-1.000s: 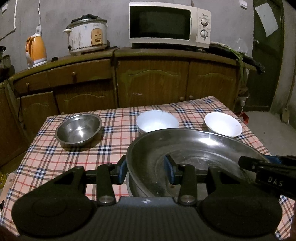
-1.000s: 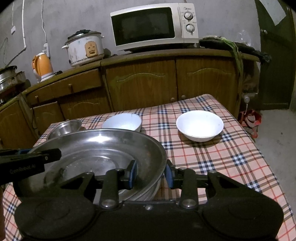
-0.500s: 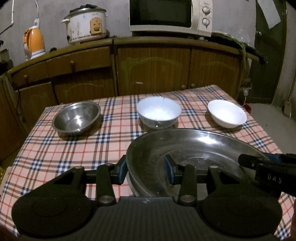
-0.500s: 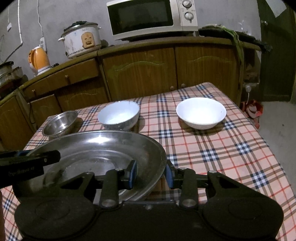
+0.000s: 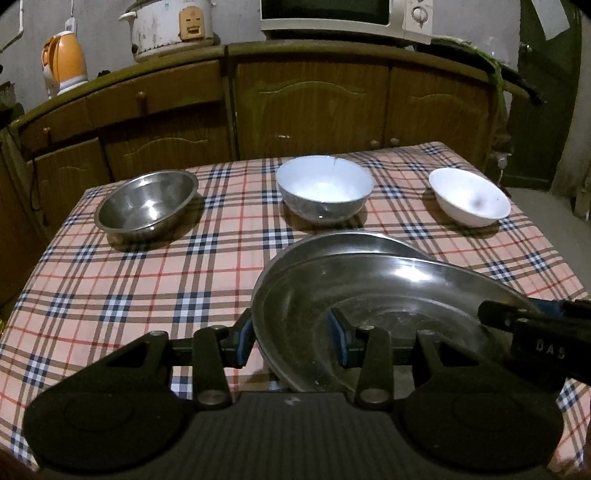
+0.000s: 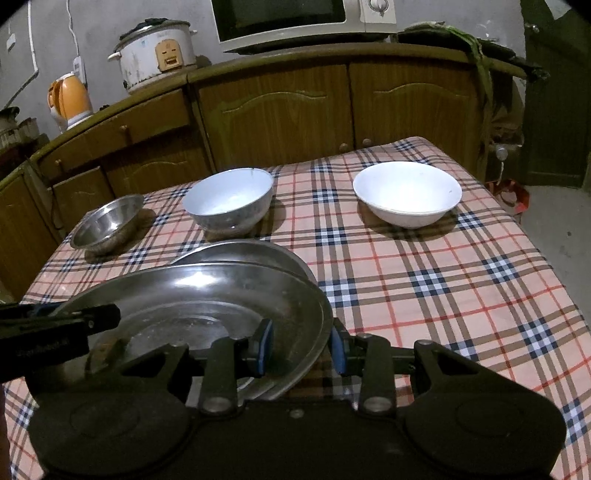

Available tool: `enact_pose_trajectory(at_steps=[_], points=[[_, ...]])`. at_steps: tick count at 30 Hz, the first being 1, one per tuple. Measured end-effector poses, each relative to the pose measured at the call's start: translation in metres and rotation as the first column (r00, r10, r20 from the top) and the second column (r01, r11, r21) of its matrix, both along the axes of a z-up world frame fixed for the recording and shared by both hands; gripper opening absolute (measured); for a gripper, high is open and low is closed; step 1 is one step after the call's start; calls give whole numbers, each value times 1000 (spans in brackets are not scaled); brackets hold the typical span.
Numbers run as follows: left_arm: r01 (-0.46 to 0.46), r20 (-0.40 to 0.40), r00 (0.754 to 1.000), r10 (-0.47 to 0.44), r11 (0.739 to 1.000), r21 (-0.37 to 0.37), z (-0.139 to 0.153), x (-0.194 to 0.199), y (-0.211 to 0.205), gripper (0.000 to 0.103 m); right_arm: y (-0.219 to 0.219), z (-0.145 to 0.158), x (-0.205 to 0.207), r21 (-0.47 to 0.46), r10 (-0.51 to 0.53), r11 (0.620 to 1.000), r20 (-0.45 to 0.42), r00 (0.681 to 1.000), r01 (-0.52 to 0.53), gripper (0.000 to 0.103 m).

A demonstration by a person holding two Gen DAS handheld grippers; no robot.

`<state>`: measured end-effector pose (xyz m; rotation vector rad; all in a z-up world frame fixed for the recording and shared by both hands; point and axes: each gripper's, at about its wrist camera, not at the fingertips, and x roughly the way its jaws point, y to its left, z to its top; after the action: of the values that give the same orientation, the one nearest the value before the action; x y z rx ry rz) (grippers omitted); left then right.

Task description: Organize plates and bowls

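Note:
I hold a large steel plate (image 5: 369, 295) (image 6: 207, 295) low over the checked table, tilted a little. My left gripper (image 5: 291, 341) is shut on its left rim and my right gripper (image 6: 301, 347) is shut on its right rim. A second steel plate (image 5: 351, 243) (image 6: 240, 253) lies on the cloth under it, with its far edge showing. Further back stand a steel bowl (image 5: 147, 206) (image 6: 105, 225), a pale bowl (image 5: 325, 188) (image 6: 229, 201) and a white bowl (image 5: 469, 201) (image 6: 406, 194), each apart from the others.
The checked tablecloth (image 5: 147, 288) covers the whole table. Behind it runs a wooden cabinet (image 5: 314, 103) with a rice cooker (image 5: 170, 26), an orange kettle (image 5: 64, 62) and a microwave (image 5: 343, 14) on top. A dark door (image 5: 543, 92) is at the right.
Both grippers have come down with the steel plate between them. The plate lying on the table now shows beyond the held plate's far edge. The bowls have not moved.

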<state>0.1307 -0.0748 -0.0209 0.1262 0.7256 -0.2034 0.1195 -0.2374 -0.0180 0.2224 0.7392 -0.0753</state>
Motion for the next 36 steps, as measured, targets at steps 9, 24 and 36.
enact_pose_trajectory(at_steps=[9, 24, 36], points=[[-18, -22, 1000, 18, 1000, 11, -19, 18, 1, 41, 5, -12, 21, -27, 6, 1000, -9, 1000, -7, 41], [-32, -50, 998, 33, 999, 15, -37, 36, 2, 41, 9, -27, 46, -63, 13, 998, -26, 1000, -15, 41], [-51, -32, 998, 51, 999, 8, -43, 47, 1, 42, 11, -33, 59, -81, 13, 997, -19, 1000, -14, 44]])
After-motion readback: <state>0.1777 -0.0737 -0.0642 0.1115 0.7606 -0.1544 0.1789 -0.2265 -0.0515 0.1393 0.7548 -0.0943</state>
